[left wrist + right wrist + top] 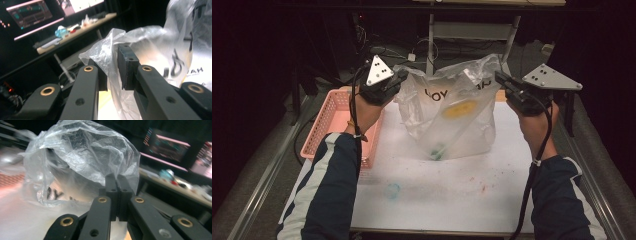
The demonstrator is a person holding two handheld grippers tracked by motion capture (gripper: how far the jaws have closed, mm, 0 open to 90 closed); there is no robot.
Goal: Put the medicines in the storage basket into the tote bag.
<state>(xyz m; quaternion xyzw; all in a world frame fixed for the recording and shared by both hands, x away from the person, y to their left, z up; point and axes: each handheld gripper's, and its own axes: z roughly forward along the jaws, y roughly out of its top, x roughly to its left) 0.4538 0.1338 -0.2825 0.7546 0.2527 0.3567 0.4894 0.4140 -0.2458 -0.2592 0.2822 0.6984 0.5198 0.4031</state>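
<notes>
A clear plastic bag (477, 127) with black lettering hangs over the white table (452, 195), held up by both top corners. Through its film show a yellow round thing (459, 108) and a small green thing (438, 150) near the bottom. My left gripper (401, 77) is shut on the bag's left top edge. In the left gripper view a bunch of film (107, 53) sits between the jaws of the left gripper (112, 62). My right gripper (498, 77) pinches the right top corner. In the right gripper view the right gripper (116, 180) is tight on the bag (82, 152).
A pink slotted basket (329, 122) stands at the table's left edge, under my left forearm. A small bluish mark (392, 190) and reddish specks (483, 188) lie on the table in front. A desk with monitors (30, 12) stands beyond.
</notes>
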